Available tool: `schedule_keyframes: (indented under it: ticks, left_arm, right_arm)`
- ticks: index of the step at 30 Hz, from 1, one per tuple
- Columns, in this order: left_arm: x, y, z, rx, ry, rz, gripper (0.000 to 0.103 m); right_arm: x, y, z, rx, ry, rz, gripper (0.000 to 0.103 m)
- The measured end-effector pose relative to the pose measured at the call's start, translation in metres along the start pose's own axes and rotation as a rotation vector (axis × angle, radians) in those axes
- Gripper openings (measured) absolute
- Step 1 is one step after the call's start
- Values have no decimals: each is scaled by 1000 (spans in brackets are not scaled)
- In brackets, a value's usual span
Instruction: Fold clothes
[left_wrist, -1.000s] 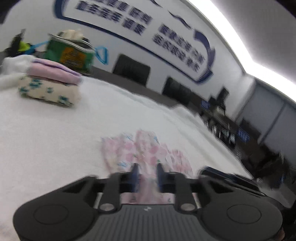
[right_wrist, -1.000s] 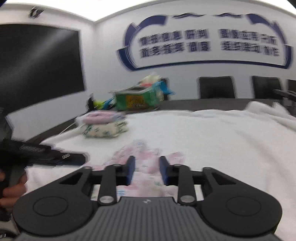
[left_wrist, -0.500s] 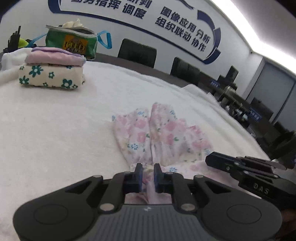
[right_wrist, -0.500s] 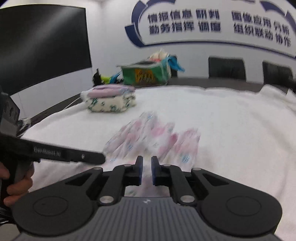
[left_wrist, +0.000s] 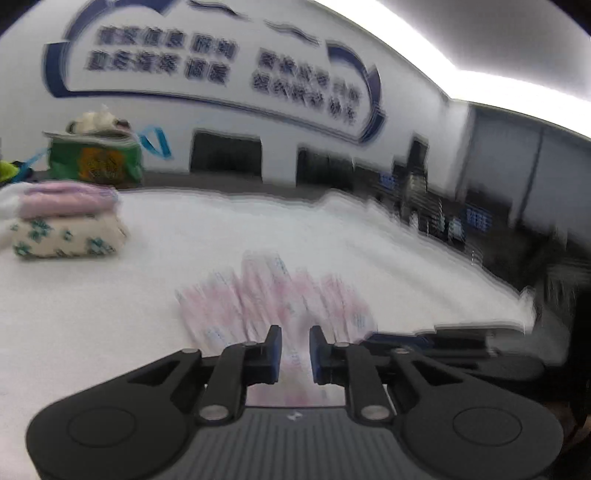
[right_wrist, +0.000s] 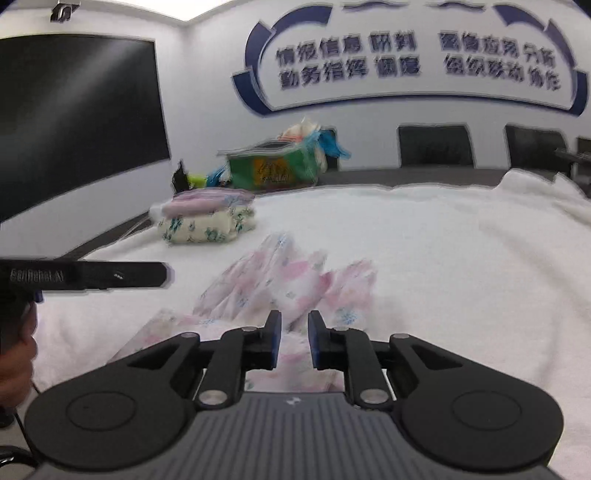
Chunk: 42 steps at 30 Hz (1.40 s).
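Note:
A pink floral garment (left_wrist: 266, 299) (right_wrist: 280, 280) lies crumpled on the white towel-covered table (left_wrist: 92, 332), just in front of both grippers. My left gripper (left_wrist: 295, 349) is nearly closed, and the garment's near edge runs up between its blue pads. My right gripper (right_wrist: 294, 339) hangs over the same near edge. Its jaws are opening, with pink cloth showing in the narrow gap. The left wrist view is blurred by motion. In the right wrist view the left gripper (right_wrist: 162, 274) reaches in from the left as a black bar.
A stack of folded clothes (left_wrist: 62, 225) (right_wrist: 207, 221) sits at the far left of the table. Behind it stands a green bag (right_wrist: 273, 168). Black chairs (right_wrist: 436, 146) line the far wall and a dark screen (right_wrist: 74, 110) hangs left. A hand (right_wrist: 14, 350) shows at the left edge.
Both pairs of jaws narrowed half a second ago and now stand slightly wider. The left wrist view has rolled and shifted. The garment looks more bunched at its near edge.

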<state>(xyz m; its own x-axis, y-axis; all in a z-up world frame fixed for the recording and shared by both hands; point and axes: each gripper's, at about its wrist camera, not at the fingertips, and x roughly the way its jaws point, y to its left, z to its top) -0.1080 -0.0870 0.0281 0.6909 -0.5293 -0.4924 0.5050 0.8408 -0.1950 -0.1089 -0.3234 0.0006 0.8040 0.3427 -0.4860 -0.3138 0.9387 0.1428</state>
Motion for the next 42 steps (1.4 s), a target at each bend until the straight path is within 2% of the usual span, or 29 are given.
schedule_keyframes:
  ticks: [2,5,6,7,8,10,12,15,16,17,19,20,22,23,24,26,27,28,29,30,31,34,35,39,41,42]
  left_arm:
    - [10,4,-8,-11,44,9,9]
    - [6,13,-12,-52,29,-7,11]
    - [4,15,-11,-67,23,-13,11]
    - [1,16,-11,-71,15,-18,13]
    - [-2,17,-10,-72,7,-22,15]
    - [-8,15,-8,-65,-7,-19,21]
    - [-10,10,-9,-48,-14,0,23]
    - [-6,9,-14,-39,1,2,24]
    - [-5,9,-15,-40,6,3,24]
    - [-4,9,-17,-38,9,3,24]
    - [-3,11,-17,-38,13,1,24]
    - [-2,11,-17,-41,14,-2,24]
    - [-4,14,-16,-48,16,-19,24]
    - [-6,16,-15,-49,16,-30,25]
    - [-9,19,-14,-51,14,-42,29]
    - [-20,25,-9,-58,-15,-58,40]
    - [-25,29,-7,-61,-30,-66,46]
    - [-29,31,-4,-67,-52,-64,46]
    - [-32,32,1,-68,-79,-64,46]
    - [-32,28,4,-60,-90,-64,46]
    - [-32,24,6,-50,-96,-63,46]
    - [-27,2,7,19,-95,-67,46]
    - [-23,-10,6,62,-85,-66,46]
    - [1,-42,-1,214,-16,-53,46]
    - [12,-48,-4,251,19,-62,46]
    - [17,-48,-7,260,32,-71,47]
  right_arm:
    - [6,-6,-6,0,41,-76,15]
    - [-18,-31,-7,93,12,-159,17]
    - [-31,-37,-9,107,-13,-147,19]
    - [-44,-42,-10,120,-37,-127,26]
    - [-53,-43,-12,133,-56,-92,41]
    - [-69,-42,-14,157,-89,-16,53]
    - [-68,-30,-19,157,-74,19,53]
    - [-51,-17,-27,178,-25,38,51]
    - [-43,-14,-30,190,-4,38,47]
    - [-39,-16,-32,215,-1,49,36]
    - [-35,-30,-35,345,-5,116,14]
    - [-33,-39,-37,415,0,155,11]
    - [-30,-56,-43,553,14,236,11]
    - [-33,-57,-45,553,8,238,14]
    - [-39,-52,-42,487,0,208,17]
    - [-54,-41,-34,323,-29,144,40]
    - [-62,-37,-30,250,-68,119,46]
    - [-68,-36,-24,206,-105,106,51]
    - [-68,-38,-18,199,-118,104,51]
    - [-61,-42,-11,224,-105,109,51]
    - [-51,-46,-4,254,-86,114,49]
    - [-17,-61,-1,412,19,163,27]
    - [-6,-66,-3,471,54,192,27]
    - [-6,-78,-14,573,58,244,27]
    - [-13,-80,-16,583,66,263,11]
    - [-16,-79,-15,573,75,255,10]
